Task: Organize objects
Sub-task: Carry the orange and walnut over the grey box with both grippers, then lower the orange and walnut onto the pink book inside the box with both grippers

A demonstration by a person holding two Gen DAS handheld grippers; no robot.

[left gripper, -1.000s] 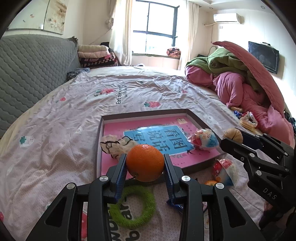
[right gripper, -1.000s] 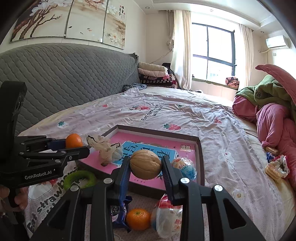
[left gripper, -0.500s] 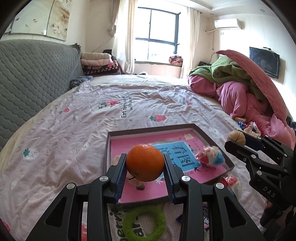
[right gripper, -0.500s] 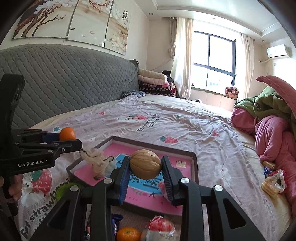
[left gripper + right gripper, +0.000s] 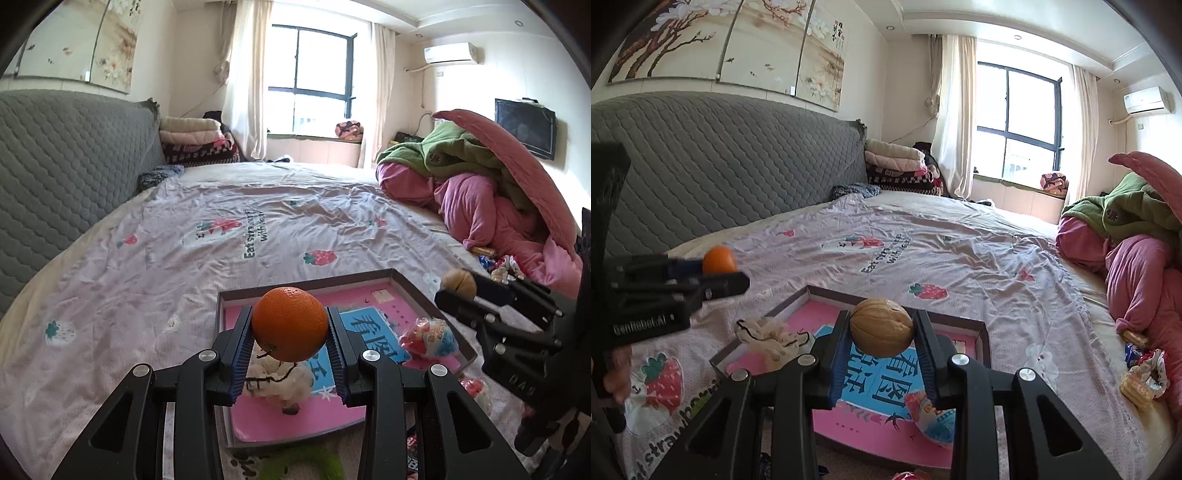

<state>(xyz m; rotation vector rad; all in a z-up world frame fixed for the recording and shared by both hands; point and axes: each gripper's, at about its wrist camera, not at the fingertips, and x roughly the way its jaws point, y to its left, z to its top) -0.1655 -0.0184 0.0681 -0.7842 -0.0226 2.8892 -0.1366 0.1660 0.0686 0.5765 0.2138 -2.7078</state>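
The left gripper (image 5: pixel 290 345) has its jaws pinching an orange (image 5: pixel 290 324); the right gripper (image 5: pixel 881 349) has its jaws pinching a walnut (image 5: pixel 881 327). Both hang above a shallow box (image 5: pixel 417 286) with a pink book lying in it on the bed (image 5: pixel 147 266). Only the left view shows a green ring (image 5: pixel 301 463) before the box; only the right shows a hand (image 5: pixel 618 373) gripping the left handle.

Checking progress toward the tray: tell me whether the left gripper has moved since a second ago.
Yes. The left gripper with its orange has advanced over the tray, leaving the green ring behind.
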